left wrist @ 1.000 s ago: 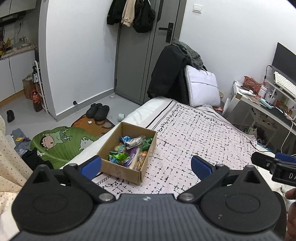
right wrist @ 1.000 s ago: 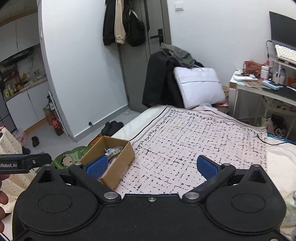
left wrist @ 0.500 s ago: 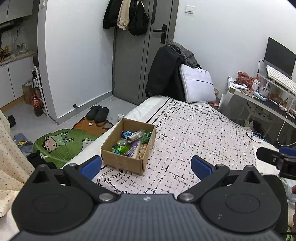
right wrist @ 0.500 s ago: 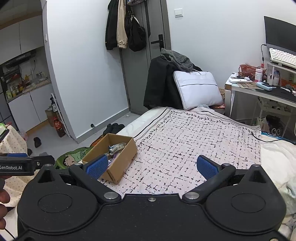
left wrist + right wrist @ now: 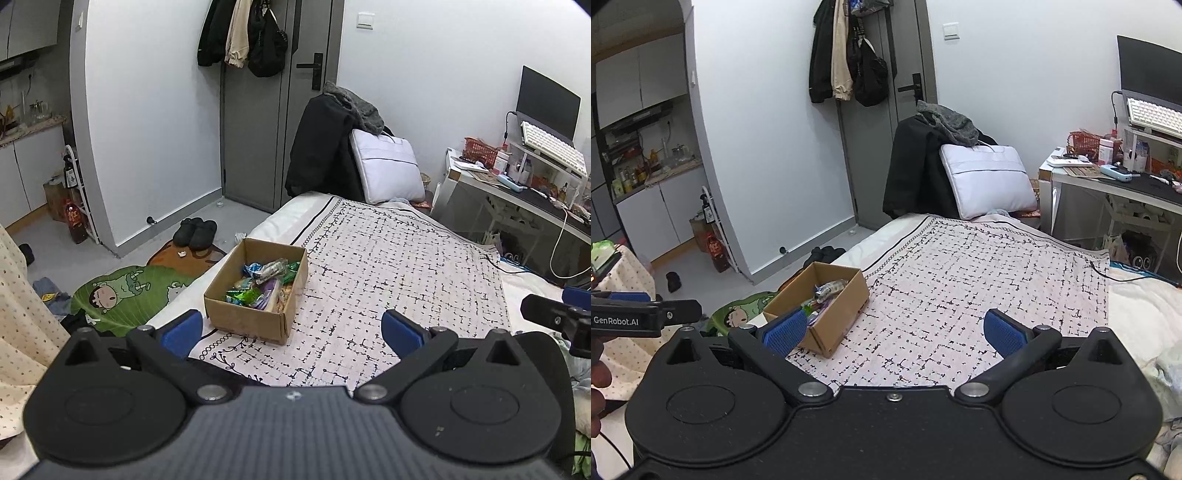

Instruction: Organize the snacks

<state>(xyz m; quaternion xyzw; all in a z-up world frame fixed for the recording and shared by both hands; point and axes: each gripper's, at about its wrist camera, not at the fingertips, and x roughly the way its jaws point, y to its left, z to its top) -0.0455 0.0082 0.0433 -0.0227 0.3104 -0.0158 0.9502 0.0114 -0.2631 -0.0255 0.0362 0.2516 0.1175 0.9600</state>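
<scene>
A patterned bed [image 5: 388, 266] is shown with the box [image 5: 255, 291] of snacks [image 5: 264, 282] near its left edge. Both the left gripper [image 5: 291, 328] and right gripper [image 5: 894, 330] are held spread and empty, well short of the box. The box is best approached squarely. Compared with earlier, both views are drawn back.

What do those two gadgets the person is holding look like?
Both are matte black tongs. The left tongs and right tongs each have two round housings with metal pivot screws, and slim black arms ending in blue ribbed pads. The left one's side reads "GenRobot.AI" in white.
</scene>
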